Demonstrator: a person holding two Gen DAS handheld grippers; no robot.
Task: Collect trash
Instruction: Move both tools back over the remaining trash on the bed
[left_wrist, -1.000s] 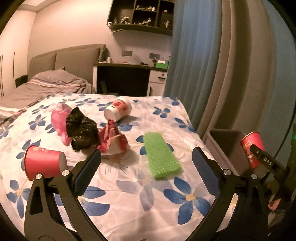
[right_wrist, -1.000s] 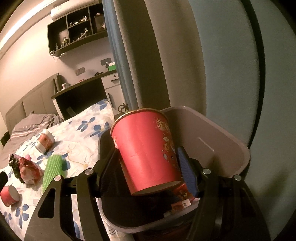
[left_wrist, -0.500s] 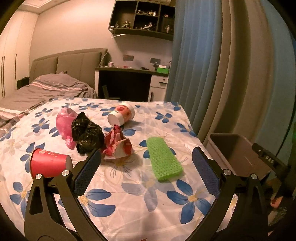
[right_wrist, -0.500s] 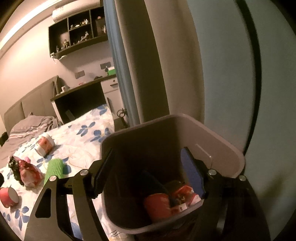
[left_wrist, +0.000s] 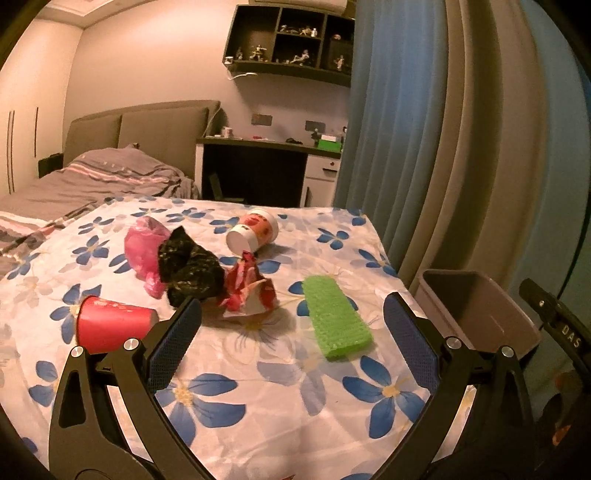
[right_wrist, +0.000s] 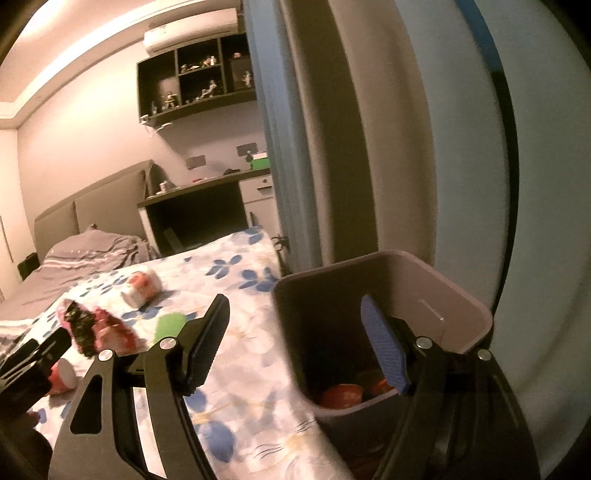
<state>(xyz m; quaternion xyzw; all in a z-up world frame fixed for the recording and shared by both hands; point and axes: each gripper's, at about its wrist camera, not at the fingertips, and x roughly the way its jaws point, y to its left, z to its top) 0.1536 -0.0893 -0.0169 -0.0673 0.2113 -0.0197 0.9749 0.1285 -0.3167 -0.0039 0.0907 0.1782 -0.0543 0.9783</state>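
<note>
Two red cups (right_wrist: 341, 394) show in the bin (right_wrist: 463, 295) only from the right wrist (both grippers' fingers apart, empty).

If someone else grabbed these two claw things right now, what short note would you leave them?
Left gripper: open, empty, over the bed.
Right gripper: open, empty, at the bin.
Done: red cups lie in the bin.
Left on the floral sheet: red cup, white cup, pink bag, black bag, crumpled red wrapper, green mesh pad.
</note>
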